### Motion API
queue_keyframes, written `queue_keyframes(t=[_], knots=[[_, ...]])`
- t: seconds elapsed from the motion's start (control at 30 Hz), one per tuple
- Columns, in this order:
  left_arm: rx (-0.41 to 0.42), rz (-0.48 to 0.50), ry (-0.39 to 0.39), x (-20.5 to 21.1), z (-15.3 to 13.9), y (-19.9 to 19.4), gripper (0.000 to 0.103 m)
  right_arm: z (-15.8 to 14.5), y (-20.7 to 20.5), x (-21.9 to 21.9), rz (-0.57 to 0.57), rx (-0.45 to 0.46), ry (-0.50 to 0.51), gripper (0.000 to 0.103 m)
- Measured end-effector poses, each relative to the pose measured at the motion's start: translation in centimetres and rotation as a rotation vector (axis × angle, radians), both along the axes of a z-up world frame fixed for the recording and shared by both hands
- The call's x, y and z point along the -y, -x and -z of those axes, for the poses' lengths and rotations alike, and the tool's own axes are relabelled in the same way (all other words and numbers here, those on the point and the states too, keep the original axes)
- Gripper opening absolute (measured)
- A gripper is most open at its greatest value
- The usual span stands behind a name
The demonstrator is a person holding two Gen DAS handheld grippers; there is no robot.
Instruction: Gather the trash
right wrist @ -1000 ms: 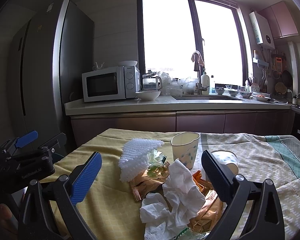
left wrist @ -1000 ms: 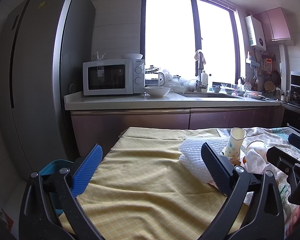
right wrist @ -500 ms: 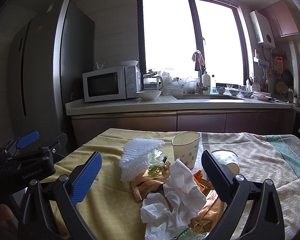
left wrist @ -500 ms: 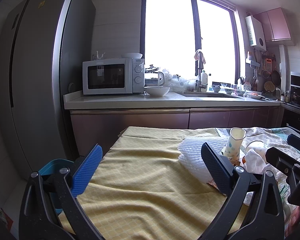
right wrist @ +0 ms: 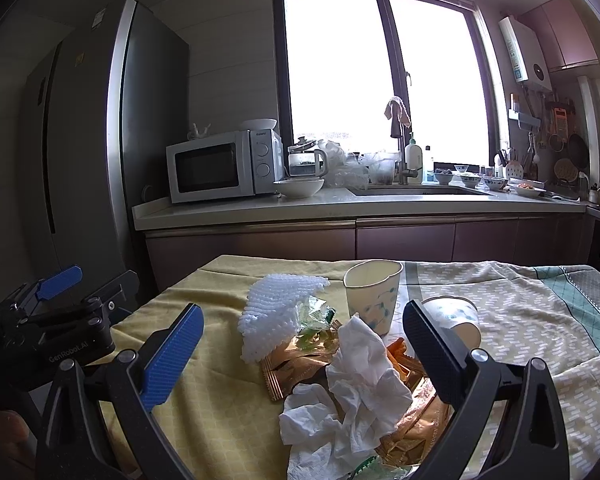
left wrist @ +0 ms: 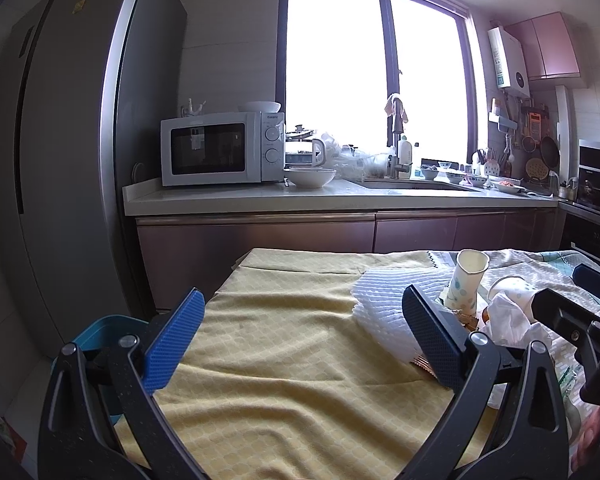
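We hover, both grippers' fingers wide, nothing held.
Next: right gripper [right wrist: 302,354] closes on crumpled white tissue [right wrist: 364,372] at 12 o'clock.

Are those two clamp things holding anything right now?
No. The left gripper and right gripper both have jaws wide open, with nothing between them; the trash pile lies untouched.

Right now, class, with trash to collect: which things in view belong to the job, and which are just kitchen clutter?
Part of the job:
crumpled tissues
gold wrappers
white foam netting
upright paper cup
tipped paper cup
blue bin

Just lying about:
microwave
white bowl
kettle
fridge
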State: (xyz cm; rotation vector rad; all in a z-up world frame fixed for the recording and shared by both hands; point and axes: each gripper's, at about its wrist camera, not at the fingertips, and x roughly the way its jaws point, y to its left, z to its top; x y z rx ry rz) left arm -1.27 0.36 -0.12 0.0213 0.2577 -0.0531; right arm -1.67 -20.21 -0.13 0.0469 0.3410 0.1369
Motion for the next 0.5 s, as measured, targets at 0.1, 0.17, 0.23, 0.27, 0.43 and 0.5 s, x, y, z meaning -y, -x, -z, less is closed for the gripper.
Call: queue_keyframes(t=[0.1,0.17,0.23,0.27,0.43,0.5], knots=[[-0.012,0.014,0.0,0.1,0.2,-0.3,0.097,0.0,-0.1,0.4,0.004,-0.007,-0.001,0.096],[-0.022,0.028,-0.003,0.3,0.3,-0.5,0.097,0.0,0.0,1.1,0.018,-0.014,0.0,0.096],[-0.033,0.045,-0.006,0.5,0.5,-0.8,0.097,0.1,0.0,2.0,0.03,-0.026,-0.002,0.096],[-0.045,0.063,-0.007,0.7,0.6,-1.0,0.097,0.2,0.1,2.6,0.038,-0.034,-0.005,0.096],[-0.115,0.137,-0.028,2.3,1.2,-3.2,0.097,1.0,-0.1,5.6,0.063,-0.101,-0.048,0.094],[-0.163,0.166,-0.043,3.1,1.7,-4.7,0.097,1.3,-0.4,6.2,0.049,-0.132,-0.065,0.09]])
